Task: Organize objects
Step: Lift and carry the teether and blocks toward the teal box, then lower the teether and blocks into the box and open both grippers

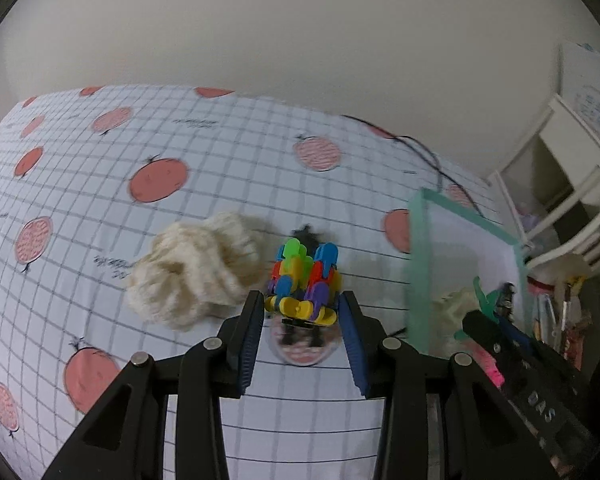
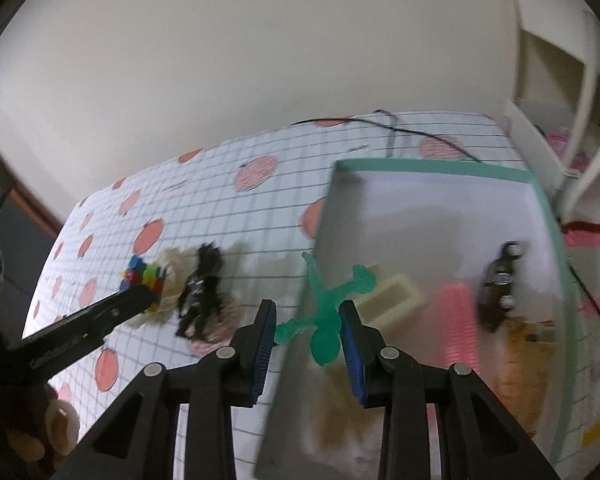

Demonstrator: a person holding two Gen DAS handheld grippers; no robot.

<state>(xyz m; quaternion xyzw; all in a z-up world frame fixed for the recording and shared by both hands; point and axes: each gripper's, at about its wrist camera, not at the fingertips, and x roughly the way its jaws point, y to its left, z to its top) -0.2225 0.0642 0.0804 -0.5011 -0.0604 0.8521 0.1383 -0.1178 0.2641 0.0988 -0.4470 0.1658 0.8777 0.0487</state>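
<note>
A multicoloured block toy (image 1: 303, 280) stands on the tablecloth, cream knit (image 1: 198, 270) to its left. A green stretchy figure (image 2: 327, 312) hangs over the green-rimmed box (image 2: 428, 166).

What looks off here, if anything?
Nothing spilled or broken. The green stretchy figure toy hangs sprawled between the right gripper fingers over the teal-rimmed box wall. The frames are motion-blurred.

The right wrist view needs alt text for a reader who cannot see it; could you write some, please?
The right gripper holds a green stretchy figure at the edge of a green-rimmed bin. Further left, the left gripper reaches a multicoloured block toy on the gridded tablecloth.
</note>
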